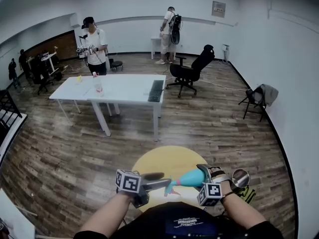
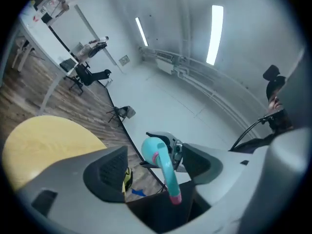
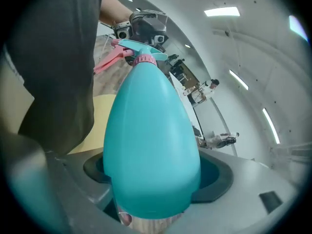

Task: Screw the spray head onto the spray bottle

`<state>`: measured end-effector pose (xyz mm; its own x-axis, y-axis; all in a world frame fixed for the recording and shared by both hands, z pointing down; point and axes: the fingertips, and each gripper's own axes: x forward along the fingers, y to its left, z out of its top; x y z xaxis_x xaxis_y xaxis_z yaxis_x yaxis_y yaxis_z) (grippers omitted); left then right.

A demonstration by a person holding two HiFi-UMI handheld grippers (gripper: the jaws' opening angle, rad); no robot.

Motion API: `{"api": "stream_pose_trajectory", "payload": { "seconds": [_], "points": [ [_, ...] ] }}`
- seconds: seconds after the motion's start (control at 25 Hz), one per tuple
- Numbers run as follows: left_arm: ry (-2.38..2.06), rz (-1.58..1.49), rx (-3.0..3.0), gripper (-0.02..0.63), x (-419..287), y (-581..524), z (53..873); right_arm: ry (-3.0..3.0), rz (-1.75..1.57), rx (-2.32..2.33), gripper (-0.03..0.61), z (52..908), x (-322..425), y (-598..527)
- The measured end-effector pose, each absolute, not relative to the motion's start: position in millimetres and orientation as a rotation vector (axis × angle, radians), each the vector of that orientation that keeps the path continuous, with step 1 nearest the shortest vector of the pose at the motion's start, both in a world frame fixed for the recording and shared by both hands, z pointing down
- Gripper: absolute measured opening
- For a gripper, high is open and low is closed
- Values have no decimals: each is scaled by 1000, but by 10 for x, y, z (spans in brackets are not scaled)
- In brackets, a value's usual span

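Over the yellow round table (image 1: 164, 162) a teal spray bottle (image 1: 188, 179) lies nearly level in the head view. My right gripper (image 1: 204, 176) is shut on its body; in the right gripper view the bottle (image 3: 151, 145) fills the space between the jaws, its neck pointing away. The spray head (image 3: 141, 50), teal with a pink collar and pink trigger, sits on the neck. My left gripper (image 1: 158, 180) meets the head end from the left. In the left gripper view the spray head (image 2: 163, 167) stands between the open jaws with a gap to each pad.
A long white table (image 1: 124, 88) with a small bottle and a keyboard stands further back, with a black office chair (image 1: 192, 71) to its right. A person (image 1: 94, 46) stands behind it, another at the far wall. A folding chair (image 1: 256, 101) stands by the right wall.
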<state>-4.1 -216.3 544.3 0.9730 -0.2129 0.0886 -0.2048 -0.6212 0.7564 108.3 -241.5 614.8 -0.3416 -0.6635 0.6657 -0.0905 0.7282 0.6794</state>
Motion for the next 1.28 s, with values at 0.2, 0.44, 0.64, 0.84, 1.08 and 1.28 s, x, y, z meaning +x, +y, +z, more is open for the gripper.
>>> {"api": "stream_pose_trajectory", "payload": {
  "seconds": [0.2,0.44,0.64,0.84,1.08,1.28],
  "points": [
    [-262,369,2487,210,380,-2094,5591,-1858,-667,389,445,6235,751,-2478],
    [-11,1148,2706,190,506,-1750,6008,-1826,-314,-170,445,6876,879,-2043],
    [-303,832,2822,53,591,-2078,5682,-1955,-176,-55,445,6843,879,-2111],
    [-502,158,2466,290,-73,-2494,5343,-2004,-328,381,443,6459,1199,-2388],
    [-264,53,2271,356,120,-2255,5482,-1881,-630,474,443,6207,999,-2477],
    [-201,546,2567,210,516,-2075,5767,-1838,-578,247,445,6377,892,-2458]
  ]
}}
